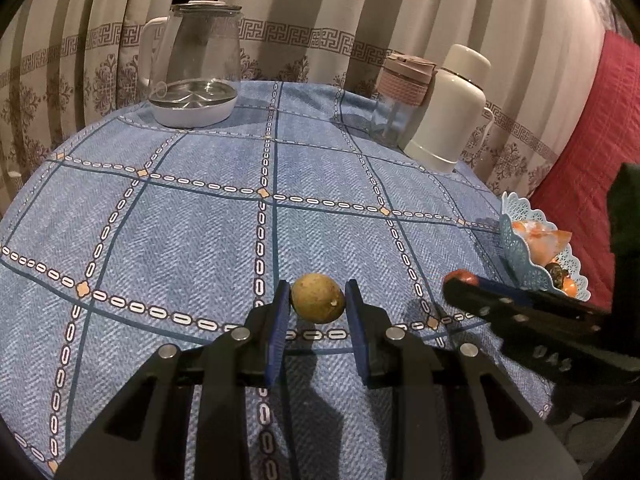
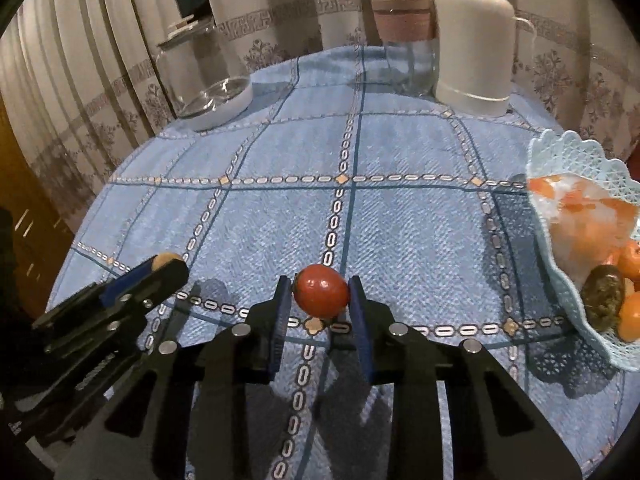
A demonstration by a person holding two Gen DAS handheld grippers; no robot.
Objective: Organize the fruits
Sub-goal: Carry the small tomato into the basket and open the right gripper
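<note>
My left tongs (image 1: 318, 300) are clamped on a small yellow-brown fruit (image 1: 317, 298), its long axis lying across the gap from pad to pad. My right tongs (image 2: 320, 294) are closed on a red fruit (image 2: 321, 290), likewise pinched at its two ends. Both fruits sit low over the blue checked worktop (image 1: 180, 220); I cannot tell whether either is clear of the cloth.

Outward from there, the pale blue lace-edged basket (image 2: 560, 272) stands at the worktop's right edge, already holding orange fruits, one dark fruit and a crumpled wrapper. It lies to the right of both tongs, and the right pair is plainly nearer, with the left pair beyond it. So I judge the red fruit should travel rightward first, leaving room for the left to follow.

At the far side stand a glass kettle (image 1: 196, 60), a glass tumbler (image 1: 400, 96) and a white flask (image 1: 452, 108), well apart from the path.
</note>
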